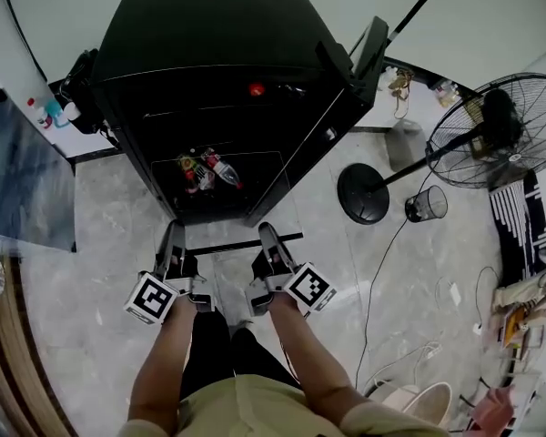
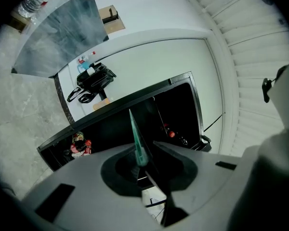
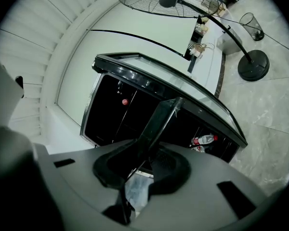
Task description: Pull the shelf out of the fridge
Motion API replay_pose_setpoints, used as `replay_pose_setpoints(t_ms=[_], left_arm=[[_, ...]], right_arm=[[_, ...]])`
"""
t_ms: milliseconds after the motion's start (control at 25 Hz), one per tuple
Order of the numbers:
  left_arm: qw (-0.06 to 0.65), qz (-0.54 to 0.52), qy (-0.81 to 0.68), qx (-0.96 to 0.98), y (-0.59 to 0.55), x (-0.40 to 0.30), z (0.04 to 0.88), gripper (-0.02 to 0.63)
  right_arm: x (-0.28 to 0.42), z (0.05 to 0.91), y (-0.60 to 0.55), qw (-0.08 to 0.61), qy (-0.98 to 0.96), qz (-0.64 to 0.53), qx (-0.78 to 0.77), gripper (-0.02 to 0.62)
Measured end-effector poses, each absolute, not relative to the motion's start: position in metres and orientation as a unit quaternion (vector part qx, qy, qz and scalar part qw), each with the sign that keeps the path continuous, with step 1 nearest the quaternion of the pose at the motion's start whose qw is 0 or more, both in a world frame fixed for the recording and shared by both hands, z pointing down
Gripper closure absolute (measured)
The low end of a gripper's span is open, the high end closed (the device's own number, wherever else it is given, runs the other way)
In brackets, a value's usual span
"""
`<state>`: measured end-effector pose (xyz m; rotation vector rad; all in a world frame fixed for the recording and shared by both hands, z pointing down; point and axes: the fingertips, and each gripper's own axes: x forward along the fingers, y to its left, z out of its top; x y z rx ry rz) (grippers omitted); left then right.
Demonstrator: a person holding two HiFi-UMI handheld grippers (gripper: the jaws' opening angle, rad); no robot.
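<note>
1. Fridge [image 1: 218, 35]: a black cabinet standing on the pale stone floor [image 1: 118, 208], seen from above. Its door [image 1: 371, 53] is swung open at the picture's right.
2. Shelf [image 1: 237, 243]: a clear glass pane with a dark front strip, held roughly level in front of the fridge opening. Its rear half overlaps the dark interior in the head view (whether the back edge has cleared the cabinet cannot be told).
3. Left tool [image 1: 175, 231]: pinching the shelf's front edge near its left corner. In the left gripper view the pane shows edge-on, greenish, between the pads.
4. Right tool [image 1: 267, 230]: pinching the same edge near the right corner, its pads closed on the dark strip.
5. Bottles [image 1: 205, 169]: lying low inside the fridge, visible through the glass.
6. Fan [image 1: 500, 130]: a pedestal type, well apart at the right.
</note>
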<state>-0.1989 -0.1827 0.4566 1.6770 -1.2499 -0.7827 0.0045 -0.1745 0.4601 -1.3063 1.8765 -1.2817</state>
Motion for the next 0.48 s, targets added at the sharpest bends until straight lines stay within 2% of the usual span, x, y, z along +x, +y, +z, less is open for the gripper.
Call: replay_pose_setpoints(t_ms=[480], left_arm=[[0.429,-0.327,-0.501,0.676,-0.134,-0.191,0.417,0.540]], right_arm=[[0.013,0.420,-0.129,0.260,0.704,-0.467,-0.467,0.515]])
